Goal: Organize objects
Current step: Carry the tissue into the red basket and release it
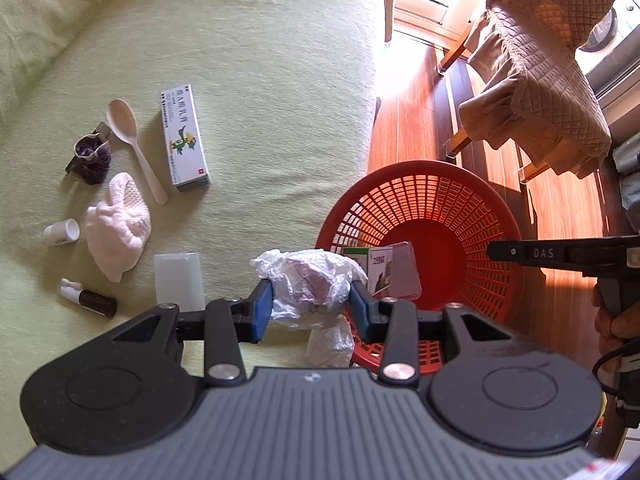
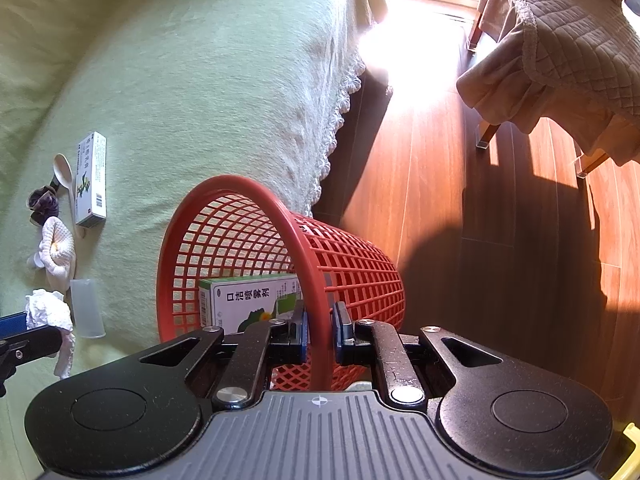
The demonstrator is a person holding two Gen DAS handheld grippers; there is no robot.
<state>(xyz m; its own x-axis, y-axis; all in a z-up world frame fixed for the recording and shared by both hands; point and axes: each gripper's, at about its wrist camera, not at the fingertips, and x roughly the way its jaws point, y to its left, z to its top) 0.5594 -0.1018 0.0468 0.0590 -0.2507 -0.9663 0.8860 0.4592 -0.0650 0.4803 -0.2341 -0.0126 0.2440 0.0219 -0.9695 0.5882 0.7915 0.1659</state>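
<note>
My left gripper [image 1: 311, 307] is shut on a crumpled white tissue [image 1: 310, 282] and holds it above the green sofa edge, beside the red mesh basket [image 1: 432, 200]. My right gripper [image 2: 320, 330] is shut on the red basket's rim [image 2: 316, 280] and holds the basket tilted against the sofa. A green and white box [image 2: 248, 302] lies inside the basket; it also shows in the left wrist view [image 1: 370, 268]. The tissue shows at the left edge of the right wrist view [image 2: 48, 308].
On the green sofa cover [image 1: 260, 100] lie a medicine box [image 1: 185, 138], a spoon [image 1: 136, 148], a purple scrunchie [image 1: 90, 158], a white cloth [image 1: 118, 224], a small white cap [image 1: 62, 232], a dark spray bottle [image 1: 90, 300] and a clear cup [image 1: 178, 280]. A covered chair [image 1: 548, 72] stands on the wooden floor.
</note>
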